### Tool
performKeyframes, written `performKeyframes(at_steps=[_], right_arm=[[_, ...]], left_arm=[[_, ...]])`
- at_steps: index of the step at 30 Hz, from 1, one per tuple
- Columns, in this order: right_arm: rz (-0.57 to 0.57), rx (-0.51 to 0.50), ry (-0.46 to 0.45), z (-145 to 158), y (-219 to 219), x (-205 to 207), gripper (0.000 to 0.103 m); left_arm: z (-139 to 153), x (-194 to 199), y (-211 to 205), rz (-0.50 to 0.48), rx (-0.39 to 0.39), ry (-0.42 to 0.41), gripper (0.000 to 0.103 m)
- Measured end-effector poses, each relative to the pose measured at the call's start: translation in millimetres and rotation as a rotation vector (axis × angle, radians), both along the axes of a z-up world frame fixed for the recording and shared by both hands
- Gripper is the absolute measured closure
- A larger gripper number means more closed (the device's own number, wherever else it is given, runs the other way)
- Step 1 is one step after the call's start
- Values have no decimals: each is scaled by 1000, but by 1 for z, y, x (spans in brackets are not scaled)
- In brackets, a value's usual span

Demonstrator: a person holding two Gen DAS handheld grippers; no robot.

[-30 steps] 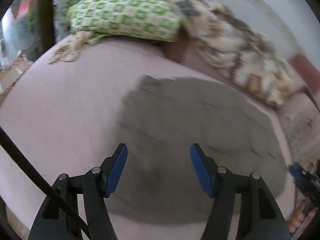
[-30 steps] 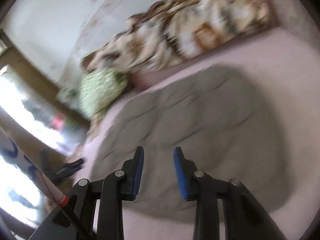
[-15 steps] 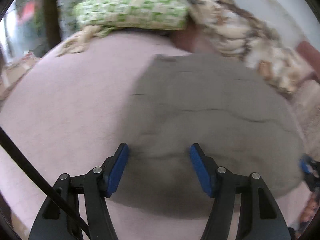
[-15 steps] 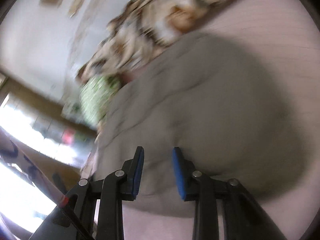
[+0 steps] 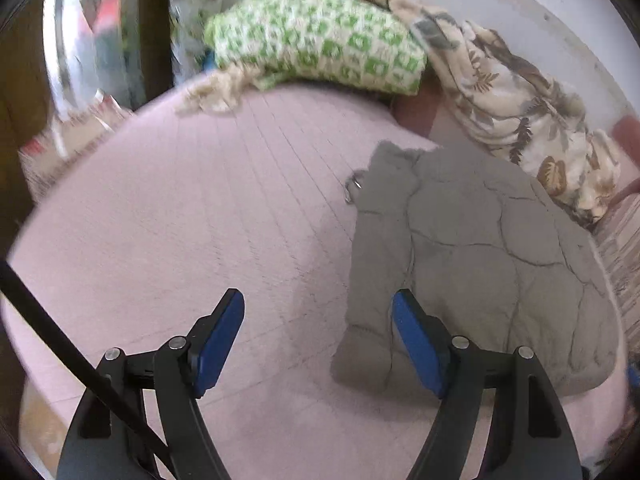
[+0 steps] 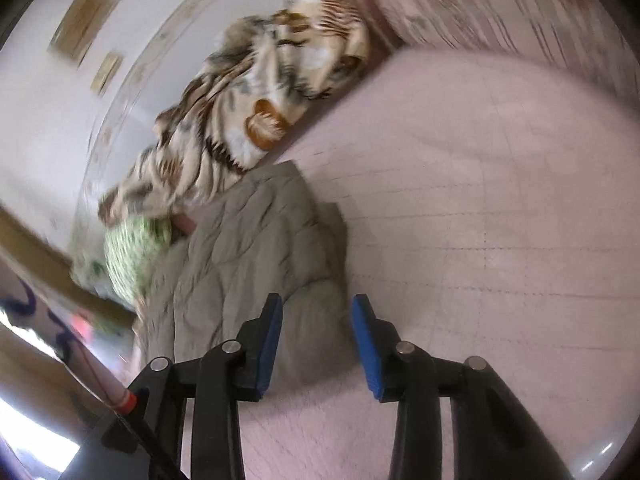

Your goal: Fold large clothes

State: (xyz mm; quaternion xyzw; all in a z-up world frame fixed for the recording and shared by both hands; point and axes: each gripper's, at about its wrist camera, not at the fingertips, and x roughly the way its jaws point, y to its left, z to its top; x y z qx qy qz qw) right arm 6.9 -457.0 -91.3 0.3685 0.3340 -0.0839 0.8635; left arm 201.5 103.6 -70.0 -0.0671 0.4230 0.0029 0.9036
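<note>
Grey quilted garment [image 5: 480,264], folded to a compact bundle, lying on the pink bed [image 5: 192,216] toward its far edge, just beside a leaf-print blanket [image 5: 516,112]; a green checked pillow [image 5: 320,40] occupies the far corner. Left tool [image 5: 318,340]: jaws apart, just opened wider, empty above the garment's near edge. Right tool [image 6: 316,340]: jaws apart, also just opening, nothing clamped.

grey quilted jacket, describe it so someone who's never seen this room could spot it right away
Start from the big pink bed sheet. Along its far side lie a green checked pillow and a leaf-print blanket. The grey quilted jacket lies flat in front of the blanket, the only plain, unpatterned grey thing there.
</note>
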Motion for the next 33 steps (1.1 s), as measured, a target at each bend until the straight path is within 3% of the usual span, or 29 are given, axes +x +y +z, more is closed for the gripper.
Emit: performKeyframes(at_steps=[3, 8, 10, 11, 15, 20, 24, 27, 30, 33], right_arm=[[66, -141, 11, 18, 45, 2, 57], [172, -347, 16, 38, 123, 3, 49], [207, -402, 14, 43, 151, 4, 48], [227, -431, 3, 47, 166, 2, 45], [243, -528, -13, 58, 212, -8, 36], [257, -541, -10, 58, 241, -22, 34], [231, -534, -12, 54, 251, -38, 33], [205, -538, 23, 48, 253, -46, 33], [174, -544, 72, 42, 253, -50, 33], [161, -529, 95, 37, 248, -54, 33]], left_arm=[[32, -33, -5, 48, 107, -115, 26], [86, -91, -15, 91, 140, -344, 16], [106, -117, -20, 88, 178, -447, 5], [114, -129, -23, 79, 198, -488, 5], [137, -166, -36, 53, 241, -572, 5], [149, -207, -49, -13, 183, -589, 5], [145, -241, -65, -22, 225, -634, 5], [141, -260, -72, -76, 165, -645, 4], [135, -266, -81, -122, 110, -602, 4], [128, -265, -91, -152, 105, -526, 4]])
